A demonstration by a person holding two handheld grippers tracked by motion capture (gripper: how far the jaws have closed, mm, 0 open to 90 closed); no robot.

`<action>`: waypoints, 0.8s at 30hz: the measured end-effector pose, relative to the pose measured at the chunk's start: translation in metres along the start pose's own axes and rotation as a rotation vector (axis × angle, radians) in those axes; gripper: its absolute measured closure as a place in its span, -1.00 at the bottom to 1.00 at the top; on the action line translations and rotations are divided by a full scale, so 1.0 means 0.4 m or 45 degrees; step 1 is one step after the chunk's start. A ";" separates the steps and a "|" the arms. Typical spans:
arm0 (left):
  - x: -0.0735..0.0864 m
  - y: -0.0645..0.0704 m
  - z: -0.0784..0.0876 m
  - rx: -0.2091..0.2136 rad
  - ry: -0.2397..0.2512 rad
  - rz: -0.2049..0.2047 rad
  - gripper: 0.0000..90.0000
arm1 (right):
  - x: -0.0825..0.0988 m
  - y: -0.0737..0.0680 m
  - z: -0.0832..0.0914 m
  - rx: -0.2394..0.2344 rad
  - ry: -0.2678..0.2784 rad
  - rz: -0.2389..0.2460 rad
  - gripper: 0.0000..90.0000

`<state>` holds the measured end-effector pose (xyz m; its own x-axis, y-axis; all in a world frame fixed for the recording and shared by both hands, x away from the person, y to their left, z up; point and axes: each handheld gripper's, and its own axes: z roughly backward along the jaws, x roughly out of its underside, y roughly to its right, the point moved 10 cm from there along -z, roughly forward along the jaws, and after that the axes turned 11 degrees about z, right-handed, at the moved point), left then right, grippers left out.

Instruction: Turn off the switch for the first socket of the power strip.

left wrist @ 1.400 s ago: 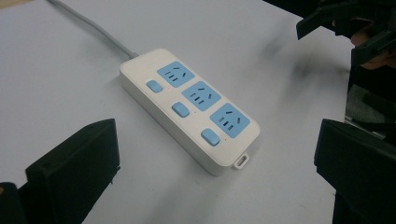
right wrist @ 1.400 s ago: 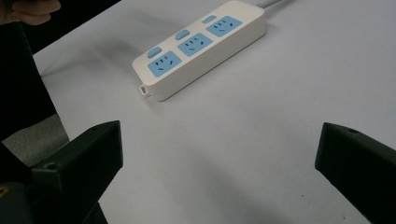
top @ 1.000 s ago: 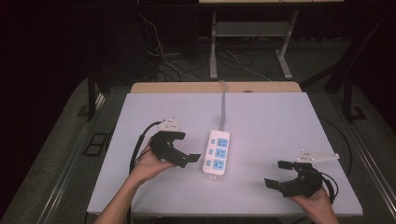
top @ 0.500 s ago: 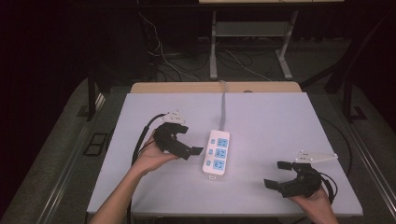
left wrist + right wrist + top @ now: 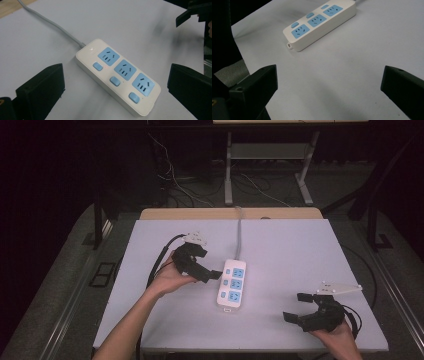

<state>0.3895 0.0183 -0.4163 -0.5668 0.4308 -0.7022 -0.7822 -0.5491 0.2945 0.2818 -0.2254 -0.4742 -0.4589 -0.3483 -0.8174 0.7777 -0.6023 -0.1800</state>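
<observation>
Nearest to us, at the front right of the counter [image 5: 300, 245], the right gripper [image 5: 300, 306] rests in the person's hand with its jaws spread wide and nothing between them. From its own view, we see bare counter between the jaws and the strip [image 5: 319, 22] well ahead and to the left, its near end turned toward this gripper. Farther in, on the left side, the left gripper [image 5: 216, 274] is held just beside the strip [image 5: 232, 284], with its jaws also released and empty. In the left gripper view the strip [image 5: 120, 75] lies between the two open jaws but ahead of them, not yet inside, and it is turned diagonally to them. The strip sits near the middle of the counter, flat, sockets up, with three blue sockets and three blue buttons. Its long axis runs from the near edge toward the far edge, and its grey cord [image 5: 239, 235] goes away over the far edge. We judge that the left gripper is much nearer, so any move on the strip falls more naturally to this hand. It would approach from the strip's left, long side.
</observation>
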 end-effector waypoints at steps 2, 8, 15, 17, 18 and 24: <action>-0.007 -0.007 -0.010 -0.001 -0.019 -0.005 -1.00 | 0.000 0.001 0.000 0.001 0.004 -0.001 -0.98; -0.023 -0.020 -0.033 -0.006 -0.076 -0.021 -0.98 | 0.001 0.003 0.003 0.002 0.004 -0.006 -0.98; -0.034 -0.035 -0.055 -0.019 -0.125 -0.027 -0.91 | 0.001 0.003 0.003 -0.001 0.006 -0.005 -0.98; -0.037 -0.042 -0.061 -0.028 -0.139 -0.024 -0.87 | 0.002 0.003 0.003 -0.002 0.005 -0.005 -0.98; -0.041 -0.048 -0.066 -0.028 -0.147 -0.017 -0.84 | 0.002 0.003 0.003 -0.003 0.005 -0.004 -0.98; -0.043 -0.069 -0.081 -0.044 -0.183 -0.010 -0.70 | 0.003 0.003 0.004 -0.004 0.003 -0.006 -0.98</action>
<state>0.4294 0.0029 -0.4333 -0.5941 0.5318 -0.6036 -0.7786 -0.5688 0.2652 0.2817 -0.2276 -0.4746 -0.4616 -0.3439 -0.8177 0.7771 -0.6014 -0.1857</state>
